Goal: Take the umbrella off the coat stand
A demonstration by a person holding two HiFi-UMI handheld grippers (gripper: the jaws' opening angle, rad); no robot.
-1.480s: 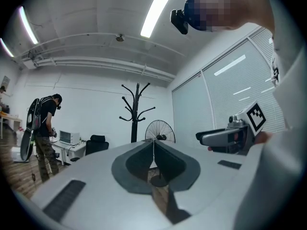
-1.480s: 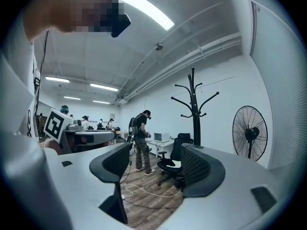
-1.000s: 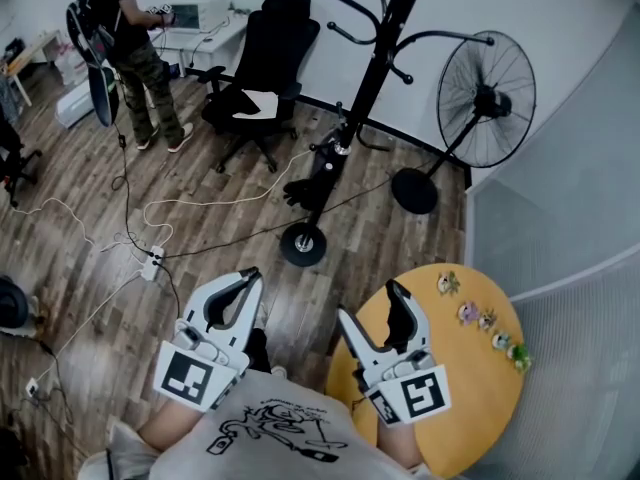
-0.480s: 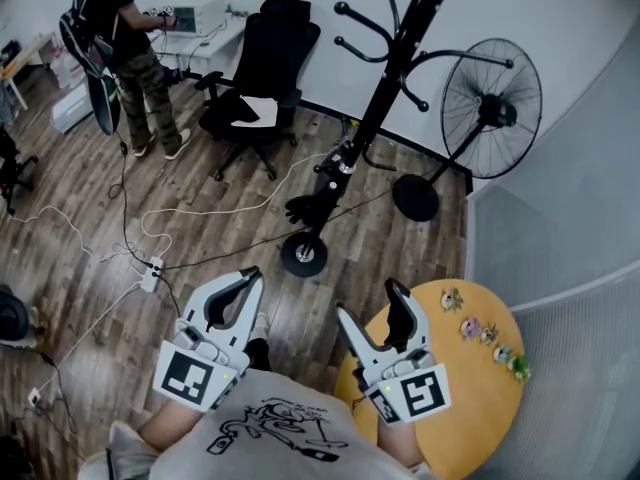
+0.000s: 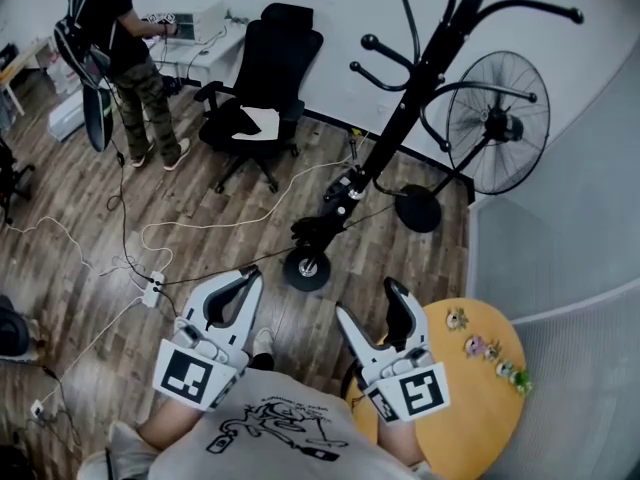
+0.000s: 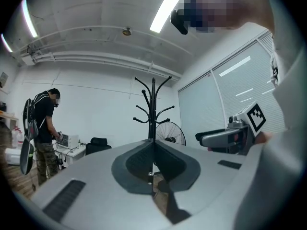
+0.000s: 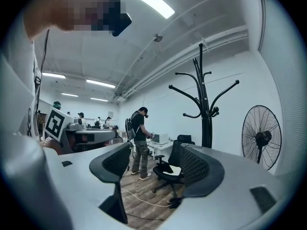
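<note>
The left gripper (image 5: 243, 276) is held level at the lower centre-left of the head view, jaws brought together, seemingly on nothing. The right gripper (image 5: 367, 300) is held level beside it, jaws spread, nothing gripped.

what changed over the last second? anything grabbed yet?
Only the viewpoint moved. The wearer has edged toward the coat stand, so its base sits lower in the head view, more of its hooks show, and the yellow table has slid toward the lower right. Nothing was grabbed or released. Unchanged: left claw shut, right claw open and empty, both out front. The umbrella hangs low on the stand's pole.
</note>
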